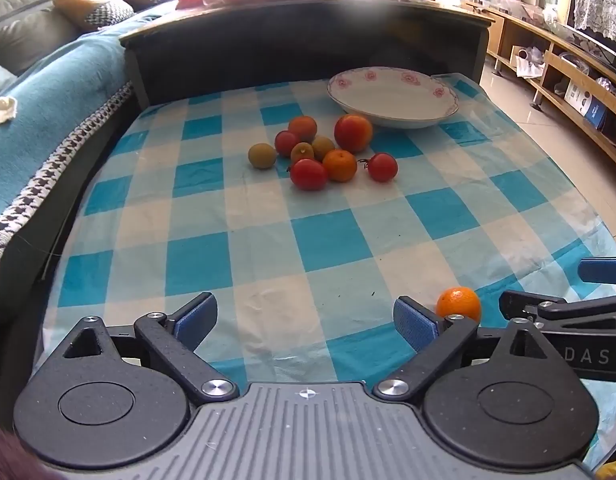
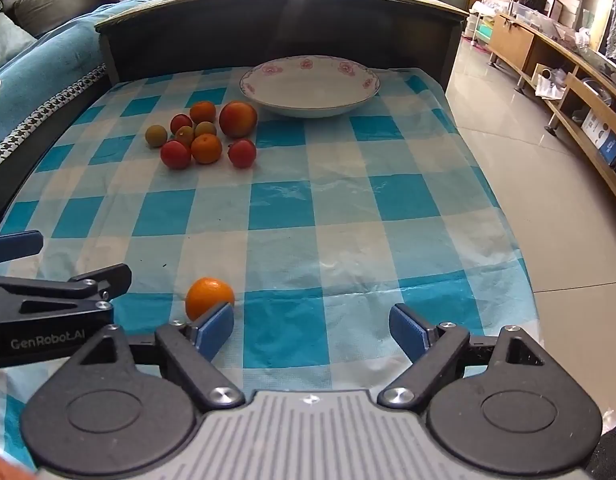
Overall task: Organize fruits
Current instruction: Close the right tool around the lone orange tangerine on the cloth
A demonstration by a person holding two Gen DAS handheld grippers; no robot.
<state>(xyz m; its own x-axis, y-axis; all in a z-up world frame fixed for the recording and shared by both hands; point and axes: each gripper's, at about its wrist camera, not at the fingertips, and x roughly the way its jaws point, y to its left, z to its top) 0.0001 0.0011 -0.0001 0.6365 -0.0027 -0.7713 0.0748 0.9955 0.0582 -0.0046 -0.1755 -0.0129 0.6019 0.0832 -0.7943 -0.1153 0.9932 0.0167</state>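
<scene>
We see lots of bare checked cloth (image 2: 308, 216) in the middle of the table, so a gripper can slide forward there with nothing in the way. On the far left side a bunch of small fruits (image 2: 204, 136) sit close together, some touching, with little room between them. The big plate (image 2: 309, 84) stands just behind them, right against the dark wall (image 2: 284, 28) at the back, which blocks the way past. One orange (image 2: 208, 296) lies alone near us, just beside the right gripper (image 2: 311, 330) and the left gripper (image 1: 306, 322). Both stand wide with nothing between their fingers. The sofa (image 1: 48, 92) closes the left side. The right side is free, down to the floor (image 2: 527, 168).
</scene>
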